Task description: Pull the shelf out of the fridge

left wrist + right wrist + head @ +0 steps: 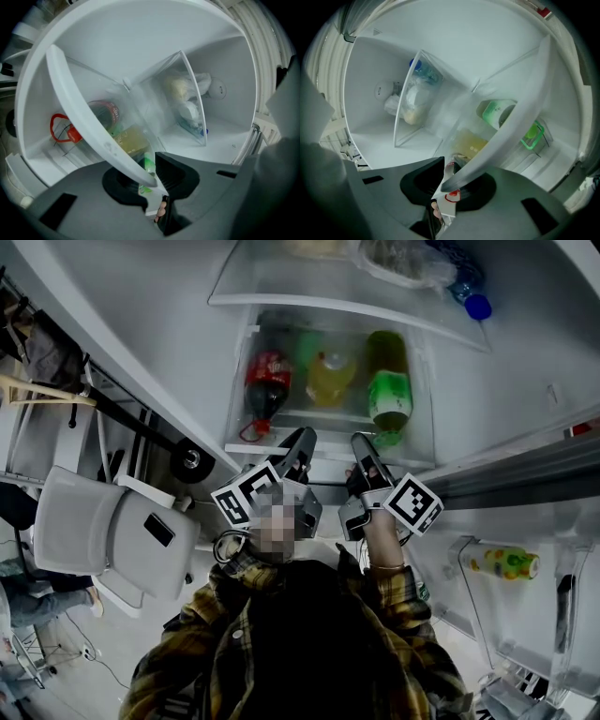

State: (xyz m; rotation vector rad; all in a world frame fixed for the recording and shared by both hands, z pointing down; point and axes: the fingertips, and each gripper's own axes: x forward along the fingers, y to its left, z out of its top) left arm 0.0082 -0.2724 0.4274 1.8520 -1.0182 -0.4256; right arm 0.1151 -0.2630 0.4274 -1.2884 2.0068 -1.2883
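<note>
White chair (103, 531) stands at the far left, outside the open fridge (141, 324). Inside, the clear glass shelf (330, 452) with its white front trim sits in the lower part of the cabinet, its trim at the near edge.

Three bottles lie side by side in that compartment, seen through the glass; whether they rest on the shelf or below it I cannot tell. Leftmost is a red cola bottle (267, 381), cap towards the near side. The left tongs (302, 442) are closed on the shelf's white trim, which runs between the pads in the left gripper view (150, 180). A yellow bottle (330, 379) lies in the middle. The right tongs (361, 448), just beside the left, likewise clamp the trim (450, 180). A green bottle (389, 395) lies at the right.

Farther in, an upper shelf (281, 298) carries a clear bag (398, 259) of pale food and a blue-capped bottle (473, 296). At the far right, a door bin (459, 587) holds a yellow-green bottle (502, 562) on its side.
</note>
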